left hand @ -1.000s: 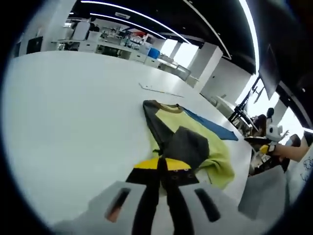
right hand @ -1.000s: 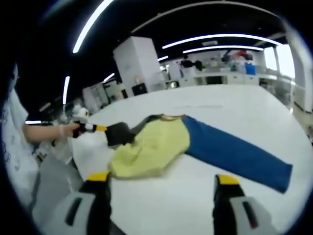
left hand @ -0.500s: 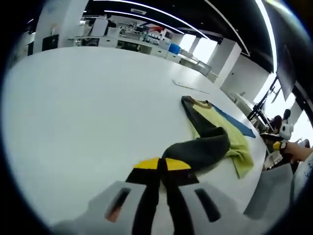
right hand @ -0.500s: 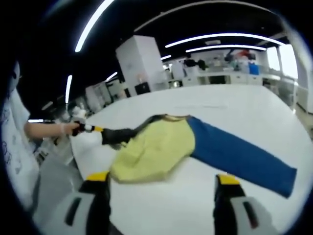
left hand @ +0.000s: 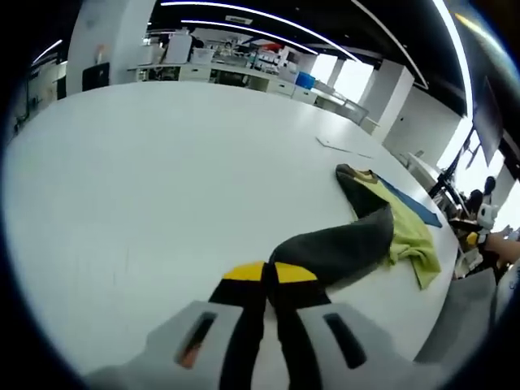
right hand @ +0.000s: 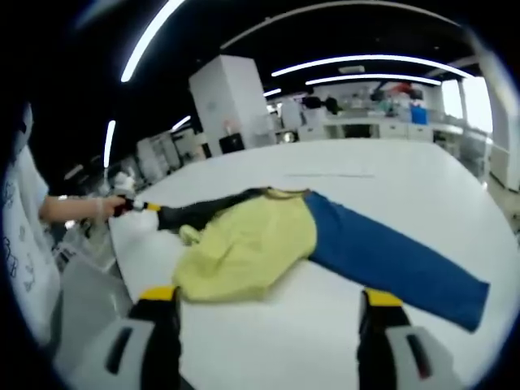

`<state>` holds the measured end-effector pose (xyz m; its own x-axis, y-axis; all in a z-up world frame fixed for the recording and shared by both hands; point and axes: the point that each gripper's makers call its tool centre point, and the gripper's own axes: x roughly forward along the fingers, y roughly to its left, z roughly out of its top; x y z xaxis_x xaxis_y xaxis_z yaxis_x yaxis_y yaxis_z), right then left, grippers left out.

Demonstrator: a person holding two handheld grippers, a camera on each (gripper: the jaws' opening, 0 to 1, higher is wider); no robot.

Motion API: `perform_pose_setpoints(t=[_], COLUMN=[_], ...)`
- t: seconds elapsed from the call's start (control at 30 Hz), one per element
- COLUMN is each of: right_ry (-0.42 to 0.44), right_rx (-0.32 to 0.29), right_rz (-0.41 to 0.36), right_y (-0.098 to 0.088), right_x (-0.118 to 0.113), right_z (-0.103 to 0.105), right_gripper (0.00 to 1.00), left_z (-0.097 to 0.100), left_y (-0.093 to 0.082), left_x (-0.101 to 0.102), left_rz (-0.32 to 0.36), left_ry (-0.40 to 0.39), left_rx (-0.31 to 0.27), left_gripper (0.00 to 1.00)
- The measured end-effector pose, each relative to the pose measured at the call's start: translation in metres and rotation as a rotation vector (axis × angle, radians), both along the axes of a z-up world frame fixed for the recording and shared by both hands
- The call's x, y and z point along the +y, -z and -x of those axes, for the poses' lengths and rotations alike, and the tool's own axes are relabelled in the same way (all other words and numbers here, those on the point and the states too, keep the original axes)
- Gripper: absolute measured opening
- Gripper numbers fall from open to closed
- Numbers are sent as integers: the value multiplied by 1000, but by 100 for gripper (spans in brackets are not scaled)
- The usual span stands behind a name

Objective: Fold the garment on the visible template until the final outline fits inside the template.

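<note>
- The left tool [left hand: 269, 276] has its jaws clenched together on the end of the dark grey sleeve [left hand: 341, 248], which runs stretched out from the yellow tips toward the rest of the garment.
- The garment [right hand: 252, 240] lies on the white table [left hand: 146, 179]: a pale yellow body bunched and rumpled, with a dark collar [right hand: 280, 192] at its far end.
- A blue sleeve [right hand: 390, 256] lies flat on the table, stretched away from the yellow body toward the right side of the right gripper view.
- The right tool [right hand: 268, 305] hangs over the table just short of the garment, jaws spread wide and holding nothing.
- In the right gripper view the left tool shows far off at the left, held by a hand [right hand: 85, 209], with the grey sleeve pulled out in a long strip from the yellow cloth.
- A thin pale outline [right hand: 329, 174] lies on the table beyond the collar; I cannot tell what it is.
</note>
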<state>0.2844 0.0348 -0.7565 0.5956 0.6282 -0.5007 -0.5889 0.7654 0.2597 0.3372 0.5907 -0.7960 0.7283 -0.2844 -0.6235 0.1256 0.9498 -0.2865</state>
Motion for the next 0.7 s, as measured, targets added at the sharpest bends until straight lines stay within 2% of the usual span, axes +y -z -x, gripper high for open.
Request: perform_pose_setpoints(t=[0.17, 0.33, 0.7], right_ry=[3, -1, 1], right_rx=[16, 25, 40], right_rz=[3, 9, 11], right_y=[6, 8, 13], right_x=[-1, -1, 1], right_z=[-2, -6, -9], right_gripper=[91, 91, 90], left_z=[-6, -10, -21], left_y=[6, 11, 29], left_x=[29, 42, 80], left_rz=[-24, -87, -164], left_ry=[-55, -47, -121], left_rx=[24, 58, 129], left_gripper=[0, 0, 0])
